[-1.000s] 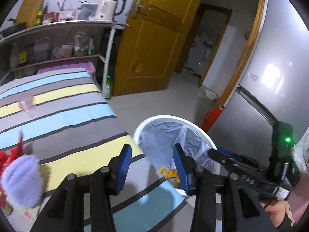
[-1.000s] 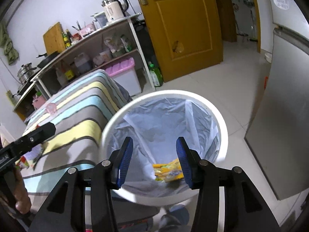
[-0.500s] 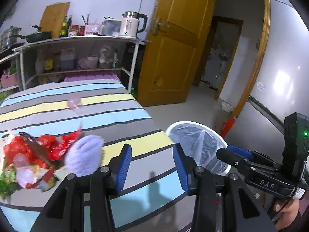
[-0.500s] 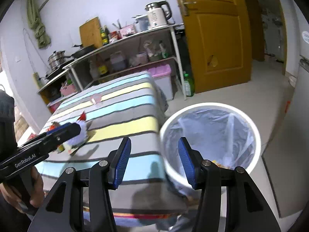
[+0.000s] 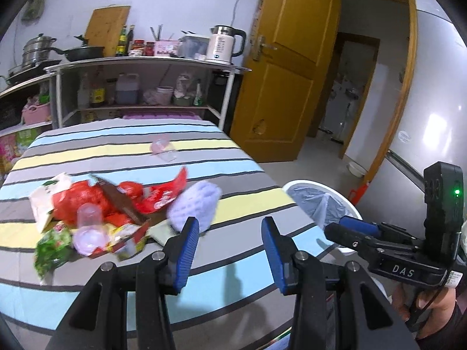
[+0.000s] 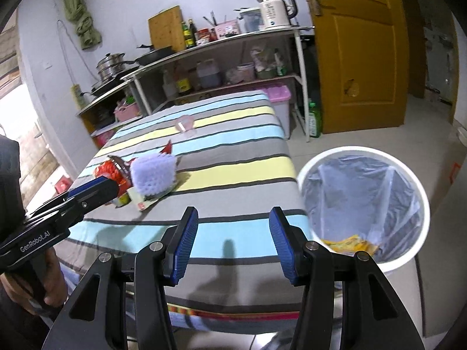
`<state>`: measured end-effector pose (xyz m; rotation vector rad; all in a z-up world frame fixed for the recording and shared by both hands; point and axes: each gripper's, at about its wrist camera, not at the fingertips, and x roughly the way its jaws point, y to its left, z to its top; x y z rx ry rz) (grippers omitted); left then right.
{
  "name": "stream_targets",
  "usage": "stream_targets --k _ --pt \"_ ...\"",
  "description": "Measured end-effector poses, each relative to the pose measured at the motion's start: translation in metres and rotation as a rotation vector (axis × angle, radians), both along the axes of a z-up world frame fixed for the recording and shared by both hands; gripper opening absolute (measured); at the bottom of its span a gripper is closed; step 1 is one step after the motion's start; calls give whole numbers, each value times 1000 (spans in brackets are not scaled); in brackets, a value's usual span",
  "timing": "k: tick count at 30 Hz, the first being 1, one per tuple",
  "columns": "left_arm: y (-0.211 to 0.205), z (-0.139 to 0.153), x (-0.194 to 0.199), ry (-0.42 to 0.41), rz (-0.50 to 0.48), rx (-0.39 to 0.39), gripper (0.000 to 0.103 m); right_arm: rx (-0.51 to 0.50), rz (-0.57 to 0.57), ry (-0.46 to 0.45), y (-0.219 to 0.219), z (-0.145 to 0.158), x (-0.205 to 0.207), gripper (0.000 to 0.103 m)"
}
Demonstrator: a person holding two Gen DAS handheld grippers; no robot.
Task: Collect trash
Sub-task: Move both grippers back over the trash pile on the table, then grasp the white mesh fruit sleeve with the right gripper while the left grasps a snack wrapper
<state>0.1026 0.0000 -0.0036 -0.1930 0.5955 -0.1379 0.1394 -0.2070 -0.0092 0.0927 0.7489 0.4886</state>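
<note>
A pile of trash (image 5: 96,213) lies on the striped table (image 5: 239,250): red wrappers, a green packet, clear plastic cups and a lilac foam net (image 5: 195,204). My left gripper (image 5: 230,250) is open and empty, just in front of the pile. My right gripper (image 6: 232,242) is open and empty over the table's near edge. The white bin (image 6: 364,204) with a clear liner stands on the floor right of the table, with a yellow wrapper (image 6: 350,245) inside. The foam net (image 6: 153,175) also shows in the right wrist view.
A clear plastic cup (image 5: 162,148) lies alone farther back on the table. A metal shelf rack (image 5: 140,87) with a kettle, pots and bottles stands behind. A wooden door (image 5: 280,81) and a grey fridge (image 5: 432,116) are on the right.
Both grippers have swung from over the bin back to the table. The trash pile has come into the left wrist view. Both stay open and empty.
</note>
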Motion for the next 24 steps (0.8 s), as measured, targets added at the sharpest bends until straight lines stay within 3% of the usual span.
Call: stream_targets --k 16,24 --pt "69 -14 -18 21 158 12 44 0 131 -1 62 0 6 52" --pt "89 -24 -11 42 183 10 44 5 183 -2 98 1 19 52"
